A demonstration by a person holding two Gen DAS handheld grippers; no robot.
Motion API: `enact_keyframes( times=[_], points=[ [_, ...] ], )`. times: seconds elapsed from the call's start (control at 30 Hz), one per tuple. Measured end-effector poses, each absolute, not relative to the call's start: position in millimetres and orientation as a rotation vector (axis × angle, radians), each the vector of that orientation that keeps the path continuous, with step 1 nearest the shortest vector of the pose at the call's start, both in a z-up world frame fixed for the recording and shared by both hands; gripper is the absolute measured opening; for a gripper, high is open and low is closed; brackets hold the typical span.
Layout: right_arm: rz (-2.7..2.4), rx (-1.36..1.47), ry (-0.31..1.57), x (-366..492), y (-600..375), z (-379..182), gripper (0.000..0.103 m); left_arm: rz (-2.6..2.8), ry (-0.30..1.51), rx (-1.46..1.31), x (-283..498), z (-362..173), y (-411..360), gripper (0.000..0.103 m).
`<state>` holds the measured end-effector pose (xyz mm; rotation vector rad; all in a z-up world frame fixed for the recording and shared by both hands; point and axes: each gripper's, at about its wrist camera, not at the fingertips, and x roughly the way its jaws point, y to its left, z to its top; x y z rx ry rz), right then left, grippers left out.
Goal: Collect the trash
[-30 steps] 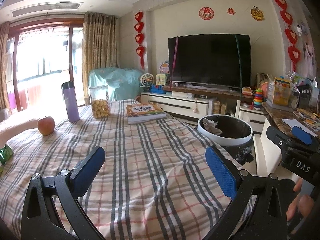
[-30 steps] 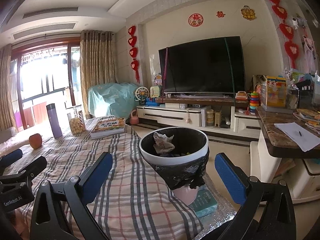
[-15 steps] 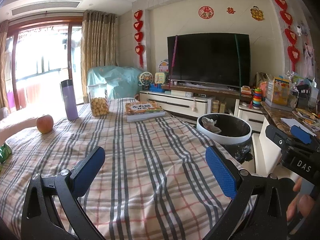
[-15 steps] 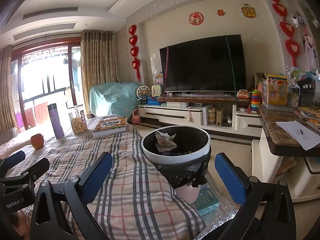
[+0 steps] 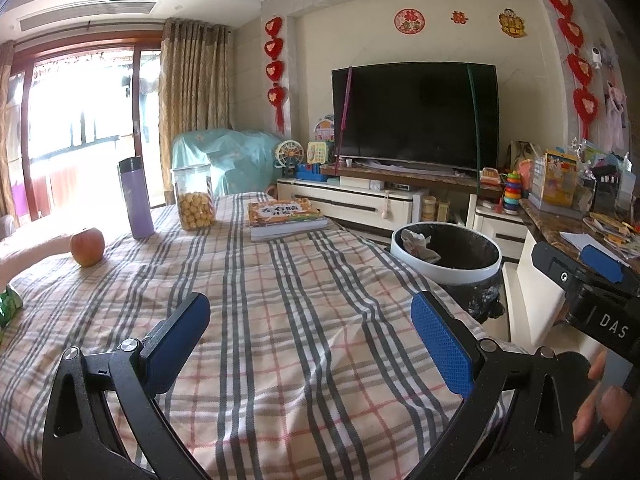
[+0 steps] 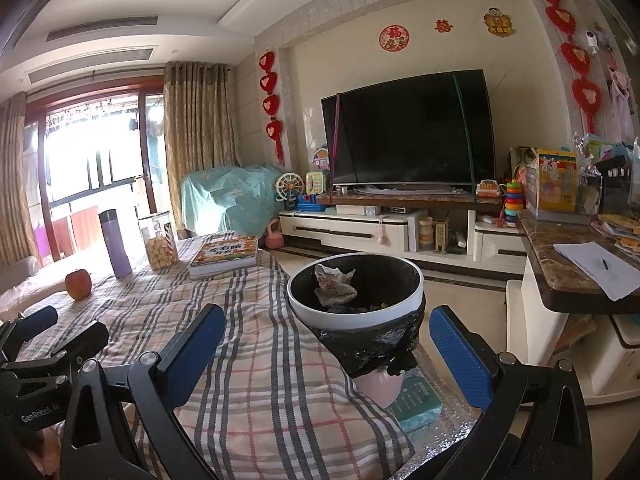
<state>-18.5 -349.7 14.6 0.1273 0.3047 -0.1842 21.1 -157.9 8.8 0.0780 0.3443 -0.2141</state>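
left gripper (image 5: 310,344): blue pads spread wide, holding nothing; above plaid tablecloth (image 5: 280,300) | right gripper (image 6: 326,354): spread wide, holding nothing | trash bin (image 6: 356,316): black-lined, just ahead between right pads; crumpled paper (image 6: 334,286) inside | green wrapper (image 5: 7,306): far left of left gripper | ahead-left: apple (image 5: 87,246); purple bottle (image 5: 135,197); biscuit jar (image 5: 194,198); books (image 5: 286,219)

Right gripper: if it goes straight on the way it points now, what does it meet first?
Probably the bin. The open right gripper has it between its fingers' line, just past the table edge. Depth is unclear, so it might pass above the rim.
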Motion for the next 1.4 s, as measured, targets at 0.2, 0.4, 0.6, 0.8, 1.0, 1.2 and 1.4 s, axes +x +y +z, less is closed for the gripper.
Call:
enact_keyframes(
  times=[0.2,0.4,0.6,0.8,1.0,1.2,1.4],
  points=[
    [-0.184,0.129,0.306,-18.4,-349.9,14.8,0.103,-0.217,0.349,0.079,21.5,8.2,-158.4,0.103],
    [-0.18,0.132,0.303,-18.3,-348.3,16.6,0.103,-0.218,0.35,0.076,22.3,7.5,-158.2,0.103],
    [-0.178,0.139,0.304,-18.0,-346.8,17.6,0.103,-0.218,0.35,0.078,22.3,7.6,-157.9,0.103],
    [-0.178,0.139,0.303,-18.0,-346.7,17.5,0.103,-0.22,0.352,0.078,22.4,7.6,-158.2,0.103],
    [-0.178,0.14,0.304,-17.9,-346.7,17.4,0.103,-0.22,0.351,0.078,22.1,7.6,-158.2,0.103],
    [-0.178,0.141,0.304,-17.7,-347.2,17.5,0.103,-0.221,0.352,0.078,22.3,7.7,-158.3,0.103],
    [-0.175,0.148,0.304,-18.9,-344.0,16.4,0.103,-0.225,0.355,0.083,24.6,6.6,-159.8,0.103]
  ],
)
